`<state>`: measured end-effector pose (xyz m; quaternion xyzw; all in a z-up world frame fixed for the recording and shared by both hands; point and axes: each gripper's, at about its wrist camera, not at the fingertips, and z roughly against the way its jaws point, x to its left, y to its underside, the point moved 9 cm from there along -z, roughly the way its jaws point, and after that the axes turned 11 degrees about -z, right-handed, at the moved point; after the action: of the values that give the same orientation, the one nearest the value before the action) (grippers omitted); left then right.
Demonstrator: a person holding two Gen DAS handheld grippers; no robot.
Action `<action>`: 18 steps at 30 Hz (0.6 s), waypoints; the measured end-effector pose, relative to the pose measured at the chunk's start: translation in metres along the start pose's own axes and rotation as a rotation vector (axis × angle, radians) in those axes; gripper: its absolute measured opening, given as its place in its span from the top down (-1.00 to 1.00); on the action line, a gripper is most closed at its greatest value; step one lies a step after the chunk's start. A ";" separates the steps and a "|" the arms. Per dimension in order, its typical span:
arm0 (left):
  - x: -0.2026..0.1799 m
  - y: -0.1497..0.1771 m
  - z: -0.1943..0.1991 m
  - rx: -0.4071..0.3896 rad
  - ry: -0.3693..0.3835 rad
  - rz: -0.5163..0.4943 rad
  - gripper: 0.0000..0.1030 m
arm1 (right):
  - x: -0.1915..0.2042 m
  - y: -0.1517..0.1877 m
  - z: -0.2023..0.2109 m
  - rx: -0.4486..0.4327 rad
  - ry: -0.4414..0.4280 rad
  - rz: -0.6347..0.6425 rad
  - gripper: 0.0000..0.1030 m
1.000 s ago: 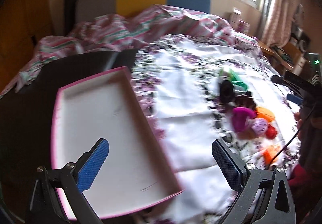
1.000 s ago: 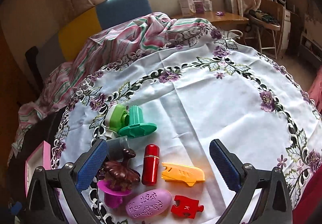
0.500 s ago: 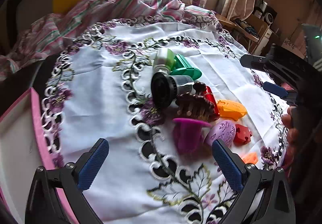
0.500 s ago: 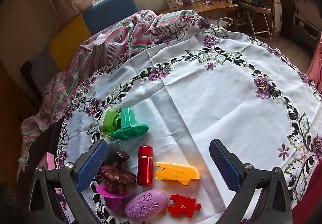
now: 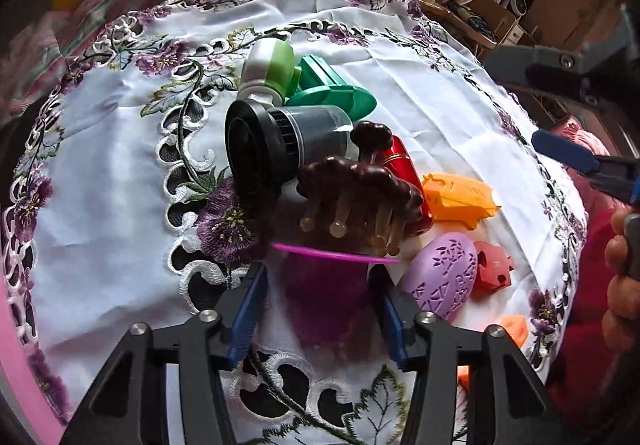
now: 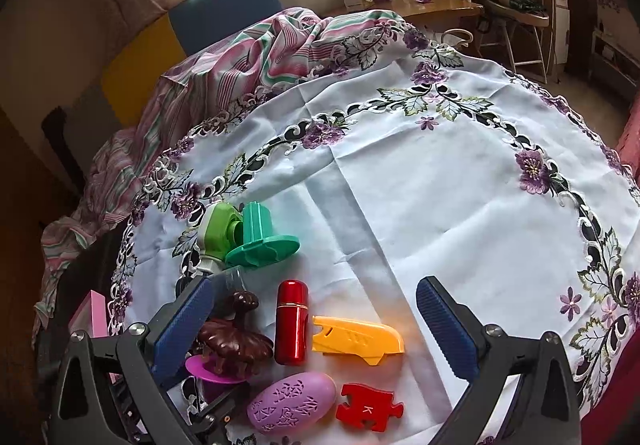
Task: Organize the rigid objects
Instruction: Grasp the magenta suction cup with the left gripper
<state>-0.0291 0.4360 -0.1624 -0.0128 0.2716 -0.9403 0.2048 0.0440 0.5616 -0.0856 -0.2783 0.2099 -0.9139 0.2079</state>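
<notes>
A magenta flanged piece [image 5: 324, 297] stands on the embroidered tablecloth, with a brown hair claw [image 5: 356, 189] resting on its top. My left gripper [image 5: 320, 305] is closing on it, blue pads against both sides of its body. Behind lie a black-and-grey cap [image 5: 280, 141], a teal stamp [image 5: 332, 93], a green-and-white cap [image 5: 268, 69], a red cylinder [image 5: 404, 161], an orange piece [image 5: 460, 197], a lilac oval [image 5: 444, 277] and a red puzzle piece [image 5: 492, 265]. My right gripper [image 6: 316, 325] hangs open above the red cylinder [image 6: 292, 321] and orange piece [image 6: 356, 337], holding nothing.
The pink rim of a tray [image 5: 12, 345] shows at the far left edge. A striped blanket [image 6: 248, 57] is bunched at the table's far side before coloured chairs. A person's fingers [image 5: 620, 285] hold the right tool. Bare cloth [image 6: 440, 185] spreads to the right.
The left gripper swung from the white tray over to the pile, dropped toward the magenta piece and closed its jaws around it. The right gripper stayed almost still and open.
</notes>
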 end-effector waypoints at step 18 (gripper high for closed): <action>0.019 0.052 0.084 -0.126 -0.023 0.105 0.21 | 0.048 0.041 -0.027 0.187 -0.132 0.134 -0.55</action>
<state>-0.0156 0.3465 -0.1192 -0.0220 0.3283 -0.9091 0.2554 0.0023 0.5110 -0.1065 -0.3027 0.1275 -0.8932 0.3070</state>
